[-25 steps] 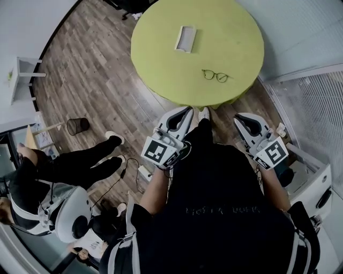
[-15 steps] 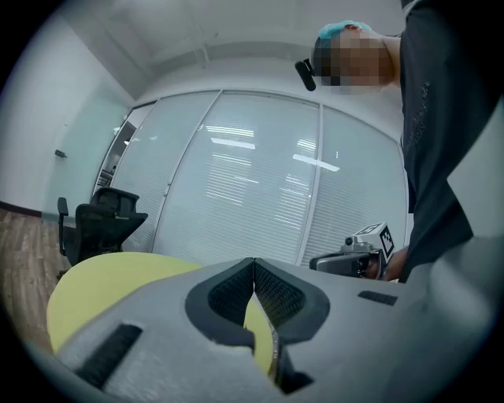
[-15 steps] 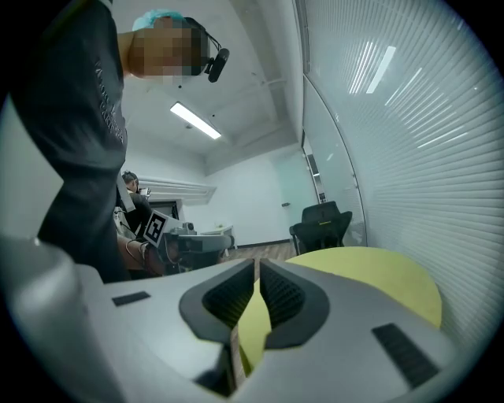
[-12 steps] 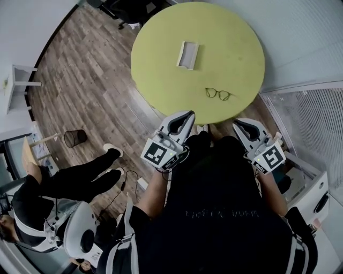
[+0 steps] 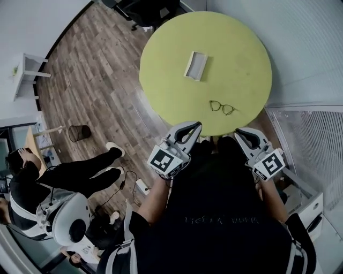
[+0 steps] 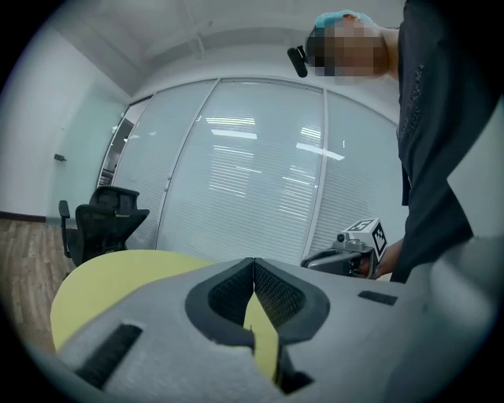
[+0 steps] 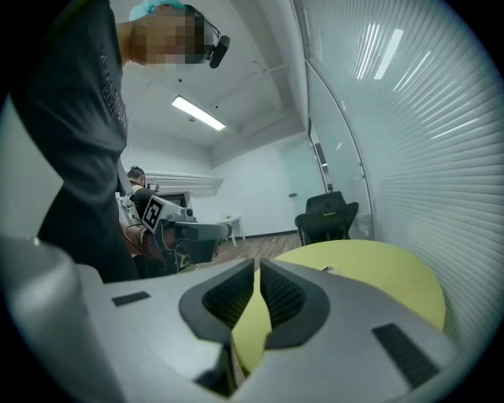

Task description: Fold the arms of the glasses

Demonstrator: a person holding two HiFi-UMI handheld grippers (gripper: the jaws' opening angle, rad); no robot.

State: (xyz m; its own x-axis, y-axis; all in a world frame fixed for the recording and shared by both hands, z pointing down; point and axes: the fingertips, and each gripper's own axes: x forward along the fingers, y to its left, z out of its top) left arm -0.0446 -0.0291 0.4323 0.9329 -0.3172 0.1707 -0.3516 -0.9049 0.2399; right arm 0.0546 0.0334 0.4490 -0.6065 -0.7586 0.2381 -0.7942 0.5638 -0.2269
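Plainly, neither gripper is on anything. In the head view the glasses (image 5: pixel 221 107) lie on the round yellow-green bench (image 5: pixel 241 53), near its lower edge and a little right of the frame's centre. They rest flat, lenses side by side; the arms are too small to tell whether they stand out or lie folded. Further up the bench, towards its middle, sits a small white tray (image 5: pixel 196 66), well apart from the glasses.

The left gripper (image 5: pixel 194 128) is just below the bench's lower rim, left of the glasses, and the right gripper (image 5: pixel 241 134) is at the same height to their right. Both are apart from the glasses, which lie above and between them in the frame.

In the left gripper view the jaws of the left gripper (image 6: pixel 253 264) are together, pads meeting at the tip with nothing between them; only yellow bench (image 6: pixel 118 275) shows behind. In the right gripper view the right gripper (image 7: pixel 258 266) has its jaws drawn in to a thin slit, also with nothing in them.

A black office chair (image 5: pixel 147 10) stands beyond the bench at the top of the head view, a wastebasket (image 5: pixel 79 132) on the wooden floor (image 5: pixel 96 80) at left, and a seated person (image 5: pixel 64 176) at lower left.
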